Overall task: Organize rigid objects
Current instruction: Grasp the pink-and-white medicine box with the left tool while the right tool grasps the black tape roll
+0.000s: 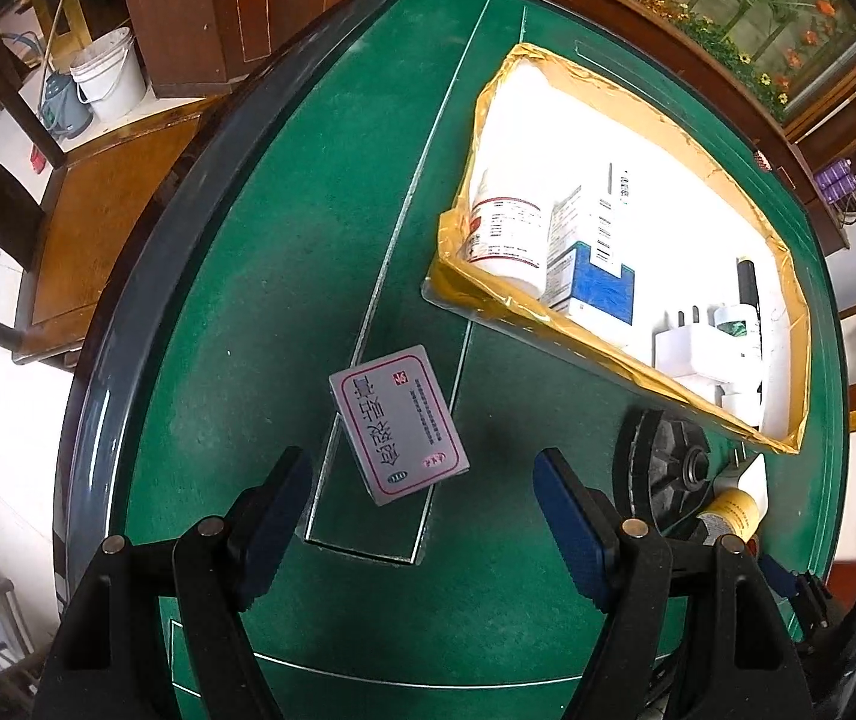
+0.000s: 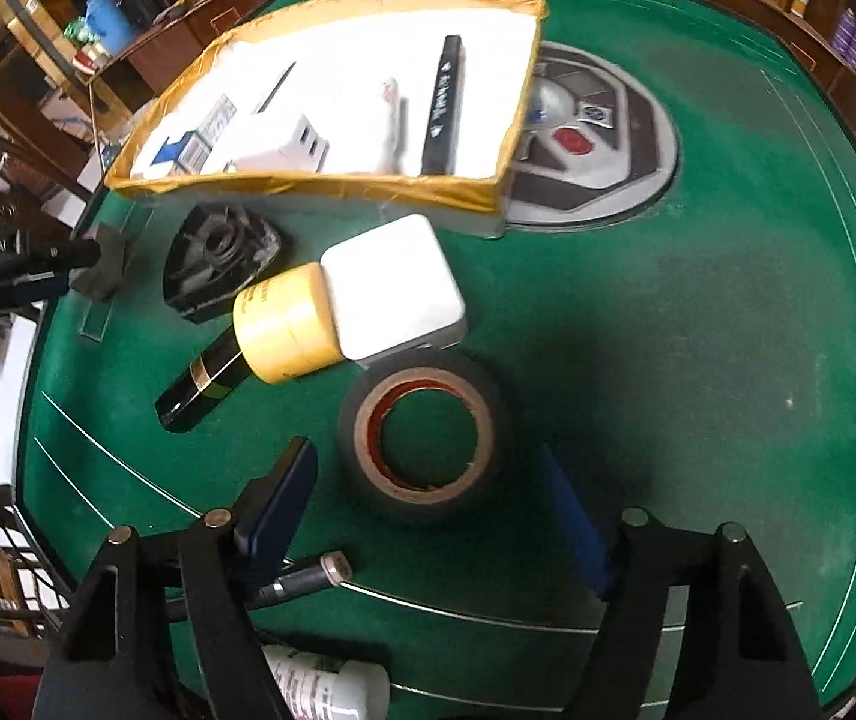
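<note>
We judge that we are mid-sort, with several items already lying in the yellow-taped box (image 1: 626, 324) at the upper right of the left wrist view and more still loose on the green worktop (image 1: 284, 276). Our left tool (image 1: 422, 504) hovers released, jaws wide apart, just below the grey card box (image 1: 399, 423) that lies flat near the centre of the frame, touching neither finger. Our right tool (image 2: 428, 492) is also released, jaws spread to either side of the tape roll (image 2: 425, 429), which lies flat in the lower centre of the right wrist view; whether the pads touch it we cannot tell. Above it in that frame, just beside each other, sit a white square adapter (image 2: 395, 285), a yellow-capped bottle (image 2: 284, 321) and a dark lipstick-like tube (image 2: 200, 384). The next move, we think, calls for lowering onto the roll, closing across it, then carrying it up to the box.
</note>
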Action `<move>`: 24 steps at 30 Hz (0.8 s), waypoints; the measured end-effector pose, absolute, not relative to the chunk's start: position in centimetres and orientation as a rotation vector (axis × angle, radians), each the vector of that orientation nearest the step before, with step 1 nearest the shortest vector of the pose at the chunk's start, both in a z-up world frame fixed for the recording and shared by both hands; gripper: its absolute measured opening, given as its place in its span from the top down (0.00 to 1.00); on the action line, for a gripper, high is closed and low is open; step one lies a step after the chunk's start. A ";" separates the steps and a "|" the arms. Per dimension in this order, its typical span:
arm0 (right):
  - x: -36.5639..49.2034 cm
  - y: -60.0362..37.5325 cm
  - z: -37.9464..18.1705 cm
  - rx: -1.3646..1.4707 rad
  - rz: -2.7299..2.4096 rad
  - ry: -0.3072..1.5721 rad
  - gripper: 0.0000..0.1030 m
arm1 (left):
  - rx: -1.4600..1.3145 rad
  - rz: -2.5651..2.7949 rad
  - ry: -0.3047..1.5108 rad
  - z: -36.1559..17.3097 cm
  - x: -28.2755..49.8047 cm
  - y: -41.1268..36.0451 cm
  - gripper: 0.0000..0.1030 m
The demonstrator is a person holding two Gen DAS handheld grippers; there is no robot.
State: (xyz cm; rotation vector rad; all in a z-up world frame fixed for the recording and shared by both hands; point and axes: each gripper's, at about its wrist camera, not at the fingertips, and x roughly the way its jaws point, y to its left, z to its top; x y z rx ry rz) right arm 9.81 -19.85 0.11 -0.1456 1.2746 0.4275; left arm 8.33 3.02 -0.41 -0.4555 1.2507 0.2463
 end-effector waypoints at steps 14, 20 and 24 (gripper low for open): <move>8.7 -20.0 0.3 -0.169 0.394 1.239 0.41 | -0.380 0.264 1.264 -1.3 9.4 3.0 0.56; 8.6 -20.8 1.3 -0.142 0.404 1.222 0.41 | -0.366 0.257 1.237 -1.2 8.6 3.0 0.58; 8.5 -20.9 2.3 -0.128 0.411 1.205 0.41 | -0.366 0.248 1.226 -0.9 7.6 2.6 0.58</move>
